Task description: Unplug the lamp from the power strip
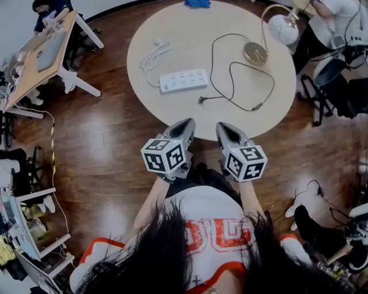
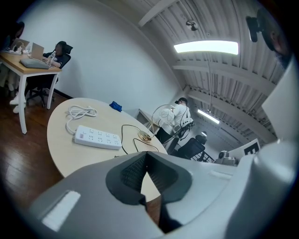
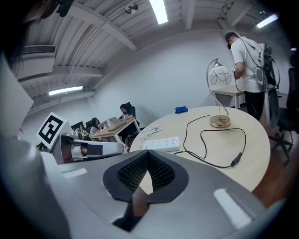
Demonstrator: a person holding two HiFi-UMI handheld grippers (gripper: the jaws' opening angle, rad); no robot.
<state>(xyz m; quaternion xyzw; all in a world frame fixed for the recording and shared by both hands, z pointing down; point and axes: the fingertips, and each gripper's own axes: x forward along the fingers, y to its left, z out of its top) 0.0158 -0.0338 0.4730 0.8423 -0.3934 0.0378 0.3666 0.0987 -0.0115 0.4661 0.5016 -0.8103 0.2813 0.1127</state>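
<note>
A white power strip point(image 1: 184, 80) lies on the round table point(image 1: 172, 123), with its own white cord point(image 1: 152, 54) coiled behind it. The lamp point(image 1: 255, 53) stands at the table's far right. Its black cord point(image 1: 230, 69) loops across the top. The cord's plug point(image 1: 202, 100) lies loose on the table just in front of the strip's right end, apart from it. My left gripper point(image 1: 187, 123) and right gripper point(image 1: 223, 127) hover side by side over the table's near edge, both shut and empty. The strip point(image 2: 97, 137) point(image 3: 162, 143) shows ahead of each gripper point(image 2: 145, 154) point(image 3: 147, 153).
A blue object point(image 1: 197, 3) sits at the table's far edge. A desk point(image 1: 40, 54) stands at the left, with a person seated behind it. Another person point(image 1: 333, 11) and chairs point(image 1: 339, 80) are at the right. Wooden floor surrounds the table.
</note>
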